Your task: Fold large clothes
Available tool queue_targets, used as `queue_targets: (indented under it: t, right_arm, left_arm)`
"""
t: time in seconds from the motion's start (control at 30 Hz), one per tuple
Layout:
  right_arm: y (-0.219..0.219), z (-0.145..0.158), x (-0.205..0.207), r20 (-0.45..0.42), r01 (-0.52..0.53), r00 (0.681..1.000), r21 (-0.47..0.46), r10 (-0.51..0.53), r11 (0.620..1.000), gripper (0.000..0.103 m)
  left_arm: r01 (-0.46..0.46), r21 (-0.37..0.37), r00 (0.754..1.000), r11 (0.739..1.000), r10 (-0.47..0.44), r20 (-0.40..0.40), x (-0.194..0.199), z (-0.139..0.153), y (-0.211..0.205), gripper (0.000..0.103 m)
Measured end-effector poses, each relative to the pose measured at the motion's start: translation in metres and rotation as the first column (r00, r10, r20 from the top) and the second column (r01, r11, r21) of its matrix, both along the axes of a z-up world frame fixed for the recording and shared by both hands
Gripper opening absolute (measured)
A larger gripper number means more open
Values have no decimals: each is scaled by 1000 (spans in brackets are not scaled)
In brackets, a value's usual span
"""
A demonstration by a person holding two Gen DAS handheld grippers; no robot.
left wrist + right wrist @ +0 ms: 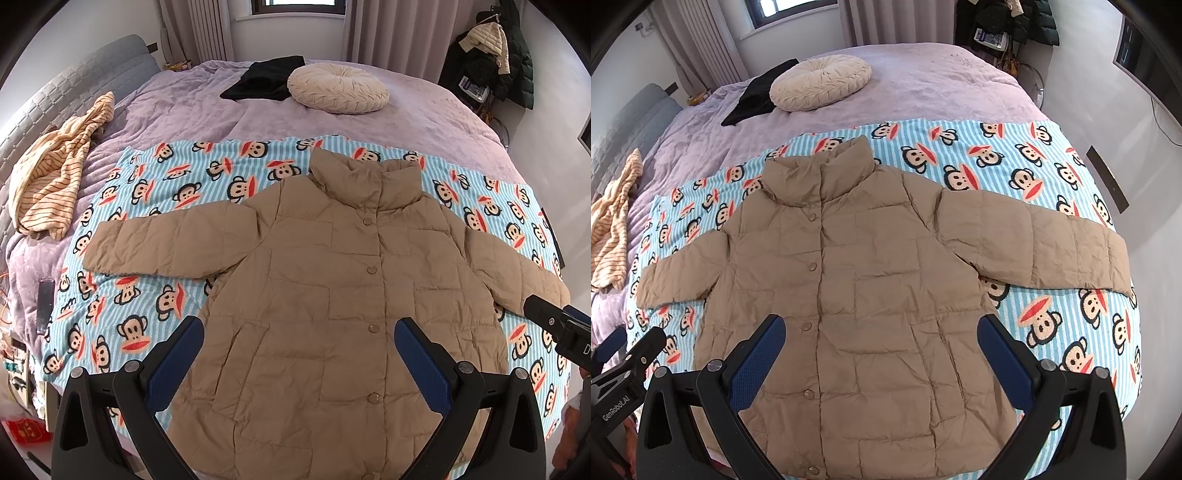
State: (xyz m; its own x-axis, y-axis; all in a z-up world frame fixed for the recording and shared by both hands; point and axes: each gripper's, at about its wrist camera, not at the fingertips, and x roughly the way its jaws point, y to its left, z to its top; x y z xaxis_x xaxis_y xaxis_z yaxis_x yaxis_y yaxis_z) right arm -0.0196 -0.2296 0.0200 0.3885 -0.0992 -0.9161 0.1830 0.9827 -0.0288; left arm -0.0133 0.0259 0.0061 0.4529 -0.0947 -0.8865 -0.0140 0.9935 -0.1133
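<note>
A tan quilted puffer jacket [332, 295] [849, 295] lies flat, buttoned, front up on a blue striped monkey-print blanket [147, 295] [1052, 325], both sleeves spread sideways, collar toward the far side. My left gripper [299, 332] hovers open above the jacket's lower front, blue pads wide apart, nothing between them. My right gripper [881, 330] hangs open above the lower hem area in the same way. The right gripper's body [561, 325] shows at the edge of the left wrist view, near the jacket's right sleeve; the left gripper's body [624, 365] shows at the left edge of the right wrist view.
The bed has a lilac cover [424, 118] [923, 85]. On it lie a round cream cushion [338, 92] [820, 81], a black garment [266, 79] [757, 92] and a striped yellow garment [59, 173] [613, 221]. Coats [498, 55] hang in the far corner.
</note>
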Motion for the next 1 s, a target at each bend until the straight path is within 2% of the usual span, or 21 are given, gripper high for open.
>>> queue_targets:
  t: [0.17,0.37,0.63,0.73,0.83,0.93,1.0]
  right_arm:
    - [2,3,-2,2,3,1000,-6,-3,1000,103]
    - [8,0,-2,-10,8,1000,-15,-9,1000,103]
    - [25,-13,6,-55,-30,998,-34,28,999,103]
    - [36,-17,10,-62,-43,997,-36,41,998,103]
    - [44,-26,15,-61,-8,998,-46,5,999,103]
    - [54,-40,20,-57,10,998,-43,-12,999,103]
    - [66,-50,23,-48,11,999,-47,-13,999,103]
  left_arm:
    - [10,20,999,1000,-10,-43,2,-2,-2,103]
    - [13,13,1000,1000,-13,-17,4,-4,4,103]
    - [-44,-66,999,997,43,-20,7,-21,37,103]
    - [-57,-73,998,996,55,-28,13,-33,55,103]
    - [-57,-66,997,996,53,-50,25,-51,76,103]
    - [-88,-42,993,995,84,-79,38,-76,107,103]
    - [-120,-56,988,991,113,-104,50,-96,135,103]
